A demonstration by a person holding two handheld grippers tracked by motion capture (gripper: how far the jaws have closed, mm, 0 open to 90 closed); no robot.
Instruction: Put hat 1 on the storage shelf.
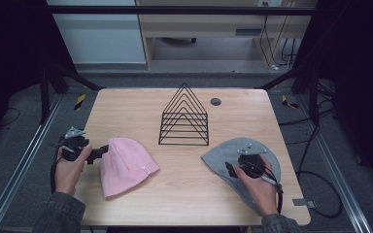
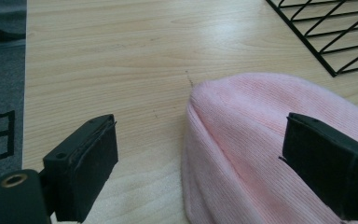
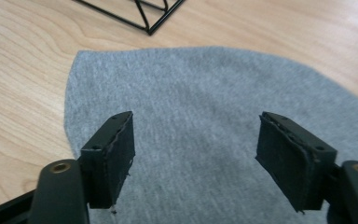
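A pink knit beanie (image 1: 125, 165) lies flat on the wooden table (image 1: 126, 109), left of centre. My left gripper (image 1: 98, 154) is at its left edge, open, jaws straddling the crown of the pink beanie (image 2: 261, 140); one jaw is over bare wood, the other over the knit. A grey beanie (image 1: 223, 158) lies flat at the right. Above it, my right gripper (image 1: 229, 169) stands open, and its jaws frame the grey beanie (image 3: 196, 121) with nothing held between them.
A black wire rack (image 1: 184, 119) of triangular dividers stands at the table's middle, behind both hats; its corners show as rack (image 2: 326, 32) and rack (image 3: 140, 11). A round grommet (image 1: 215, 101) sits at the back right. Grey floor (image 2: 0, 102) lies past the left table edge.
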